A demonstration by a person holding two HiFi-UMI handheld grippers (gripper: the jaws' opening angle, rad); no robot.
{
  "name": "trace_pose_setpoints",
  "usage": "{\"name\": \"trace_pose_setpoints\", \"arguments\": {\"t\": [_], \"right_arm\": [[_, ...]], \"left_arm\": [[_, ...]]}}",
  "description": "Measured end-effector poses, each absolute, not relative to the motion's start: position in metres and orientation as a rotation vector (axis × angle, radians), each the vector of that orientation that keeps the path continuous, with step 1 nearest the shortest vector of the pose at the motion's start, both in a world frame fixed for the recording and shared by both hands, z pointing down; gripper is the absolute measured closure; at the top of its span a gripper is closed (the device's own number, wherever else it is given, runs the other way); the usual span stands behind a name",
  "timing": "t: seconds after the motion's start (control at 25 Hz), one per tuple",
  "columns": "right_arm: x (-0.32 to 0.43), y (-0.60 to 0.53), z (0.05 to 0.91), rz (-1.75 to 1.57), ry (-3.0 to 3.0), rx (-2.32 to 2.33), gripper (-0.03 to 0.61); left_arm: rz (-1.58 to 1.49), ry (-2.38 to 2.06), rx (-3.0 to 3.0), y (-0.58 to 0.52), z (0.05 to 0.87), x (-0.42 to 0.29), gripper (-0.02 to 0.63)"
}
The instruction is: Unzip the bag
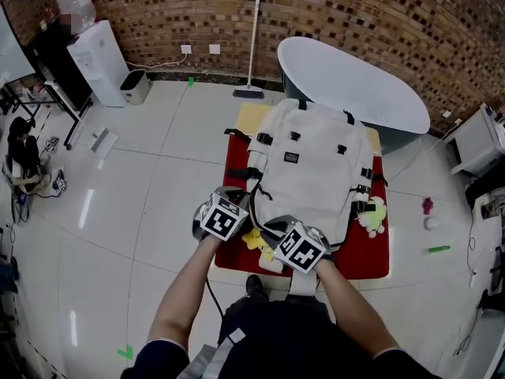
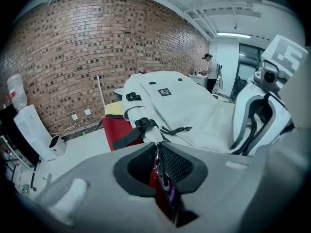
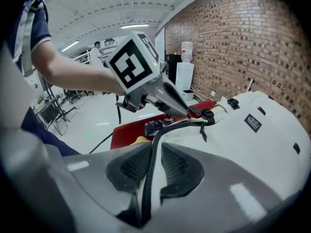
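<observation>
- White fabric backpack (image 1: pixel 312 168) with black buckles and straps: laid flat on a desk covered in red cloth (image 1: pixel 369 257), its bottom end towards the far brick wall (image 1: pixel 379 14).
- Left tool (image 1: pixel 246 199): placed at the near left corner of the backpack; its jaws are clenched on a small metal zip puller (image 2: pixel 156 155), from which a purple and red tag (image 2: pixel 167 193) hangs down between the pads.
- Right tool (image 1: pixel 278 226): placed just beside the left one at the near edge of the backpack; its jaws are clamped on the black zip line (image 3: pixel 149 176) and the white fabric alongside it. The zip line is seen running from these jaws up to the tip of the left tool.
- Zip: seen closed along the stretch between the two tools.
- Yellow soft toy (image 1: pixel 372 215): lying on the red cloth against the backpack's right side.
- Second yellow item (image 1: pixel 256 242): partly hidden under the near corner, between the tools.
- White oval table top (image 1: pixel 355 81): standing beyond the desk.
- White water dispenser (image 1: pixel 99 58): set at the far left by the wall.
- Long-handled mop (image 1: pixel 252 46): propped upright against the brick wall.
- Person (image 2: pixel 211 72): standing in the background of the left gripper view.
</observation>
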State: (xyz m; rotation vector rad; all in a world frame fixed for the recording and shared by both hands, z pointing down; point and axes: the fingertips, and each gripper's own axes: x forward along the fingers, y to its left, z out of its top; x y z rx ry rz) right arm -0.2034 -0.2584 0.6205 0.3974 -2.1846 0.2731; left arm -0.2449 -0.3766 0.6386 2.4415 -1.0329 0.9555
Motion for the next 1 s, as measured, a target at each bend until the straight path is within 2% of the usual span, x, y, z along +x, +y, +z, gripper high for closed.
{"name": "trace_pose_setpoints", "arguments": {"t": [0.36, 0.56, 0.68, 0.76, 1.0], "right_arm": [[-0.204, -0.258, 0.616, 0.308, -2.199, 0.413, 0.512], [-0.199, -0.264, 0.608, 0.310, -2.252, 0.440, 0.477], [-0.186, -0.269, 0.595, 0.321, -2.306, 0.491, 0.465], [-0.172, -0.277, 0.577, 0.322, -2.355, 0.566, 0.480], [-0.112, -0.303, 0.525, 0.277, -2.470, 0.777, 0.572]], "left_arm": [[0.972, -1.035, 2.499, -0.422, 0.648, -0.234, 0.571], [0.966, -1.040, 2.469, -0.422, 0.647, -0.233, 0.566], [0.904, -1.097, 2.447, -0.419, 0.633, -0.236, 0.509], [0.838, -1.140, 2.445, -0.414, 0.614, -0.237, 0.485], [0.578, -1.208, 2.478, -0.385, 0.539, -0.218, 0.499]]}}
